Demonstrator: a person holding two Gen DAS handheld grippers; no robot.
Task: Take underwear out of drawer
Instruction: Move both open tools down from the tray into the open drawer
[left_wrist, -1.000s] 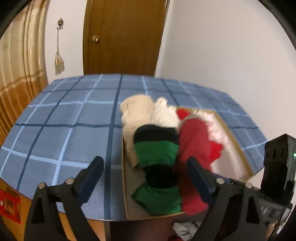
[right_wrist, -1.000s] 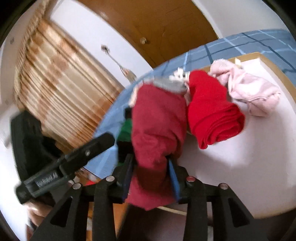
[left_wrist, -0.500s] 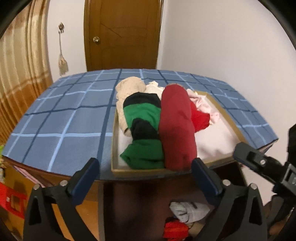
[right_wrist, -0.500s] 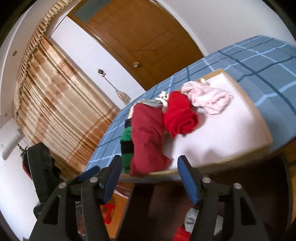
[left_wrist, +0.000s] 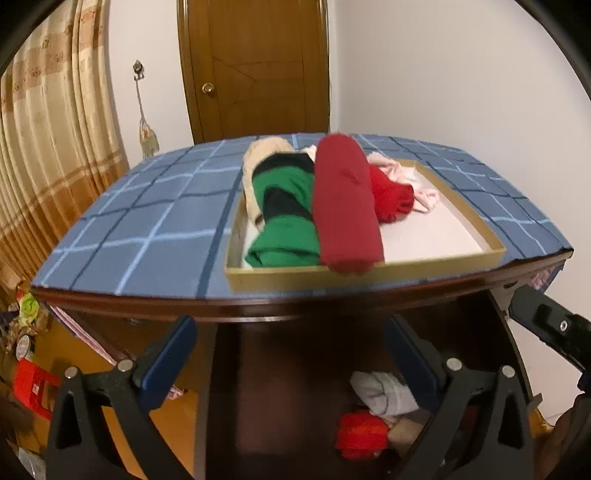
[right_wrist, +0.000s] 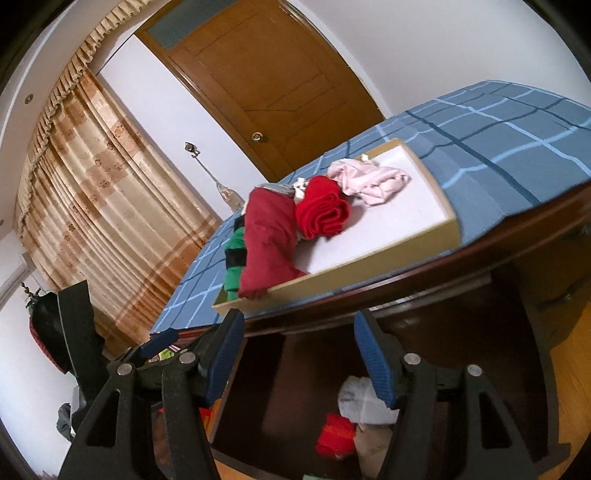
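Observation:
A shallow tan tray (left_wrist: 369, 275) on the blue checked tabletop holds rolled underwear: a dark red roll (left_wrist: 343, 206), a green and black one (left_wrist: 288, 218), a bright red one (left_wrist: 391, 194), a pink one (left_wrist: 413, 177) and a cream one. The tray also shows in the right wrist view (right_wrist: 424, 236). Below the tabletop an open dark drawer (left_wrist: 295, 398) holds a grey-white piece (left_wrist: 384, 393) and a red piece (left_wrist: 360, 430). My left gripper (left_wrist: 290, 354) is open and empty over the drawer. My right gripper (right_wrist: 299, 354) is open and empty above the drawer (right_wrist: 295, 398).
A wooden door (left_wrist: 255, 70) and white wall stand behind the table. A beige curtain (left_wrist: 48, 155) hangs at the left. Red and mixed clutter (left_wrist: 26, 354) lies on the floor at the lower left. The right gripper's body (left_wrist: 550, 328) shows at the right edge.
My right gripper has let go of the dark red roll, which now lies in the tray. Both grippers have pulled back and down from the tray to the open drawer.

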